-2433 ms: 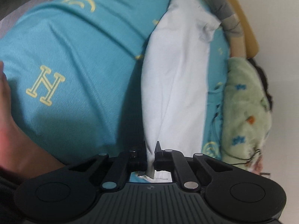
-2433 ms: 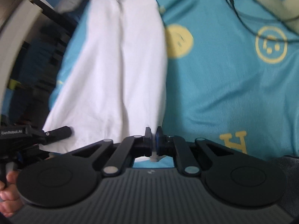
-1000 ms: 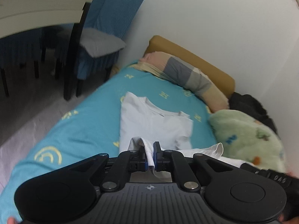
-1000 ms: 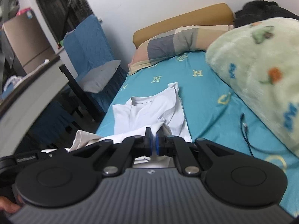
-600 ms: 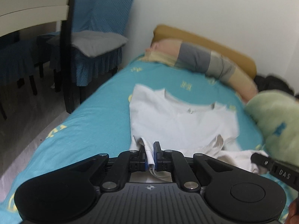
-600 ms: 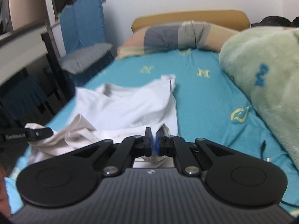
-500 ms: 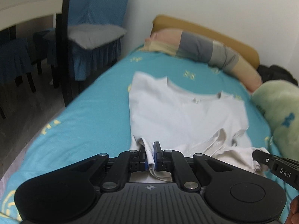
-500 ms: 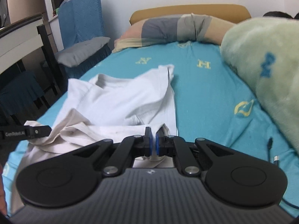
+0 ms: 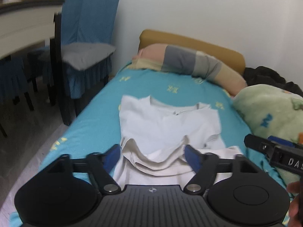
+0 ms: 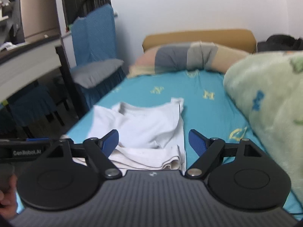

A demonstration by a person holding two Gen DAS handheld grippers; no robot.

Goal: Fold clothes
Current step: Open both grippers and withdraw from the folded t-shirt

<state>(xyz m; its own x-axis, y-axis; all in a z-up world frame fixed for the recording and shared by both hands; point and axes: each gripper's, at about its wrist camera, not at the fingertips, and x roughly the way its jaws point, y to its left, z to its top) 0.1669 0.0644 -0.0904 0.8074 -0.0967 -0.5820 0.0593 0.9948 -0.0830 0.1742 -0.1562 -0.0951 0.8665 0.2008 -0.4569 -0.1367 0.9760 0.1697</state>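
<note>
A white T-shirt point(image 9: 166, 126) lies on the teal bed sheet point(image 9: 90, 128), collar toward the pillow, its bottom hem folded up over the body in a rumpled band. My left gripper point(image 9: 152, 156) is open just above that hem, holding nothing. In the right wrist view the T-shirt point(image 10: 145, 126) lies the same way. My right gripper point(image 10: 153, 141) is open and empty over the hem's right end. The right gripper's tip point(image 9: 272, 149) also shows in the left wrist view.
A striped pillow point(image 9: 189, 62) and tan headboard point(image 9: 191, 43) stand at the far end. A green fleece blanket point(image 10: 269, 98) is piled on the bed's right side. A blue-covered chair point(image 9: 87, 43) and a dark table point(image 9: 28, 24) stand left of the bed.
Both grippers were shut on the shirt's hem and carried it up over the body. Now both have opened and let the hem drop onto the shirt.
</note>
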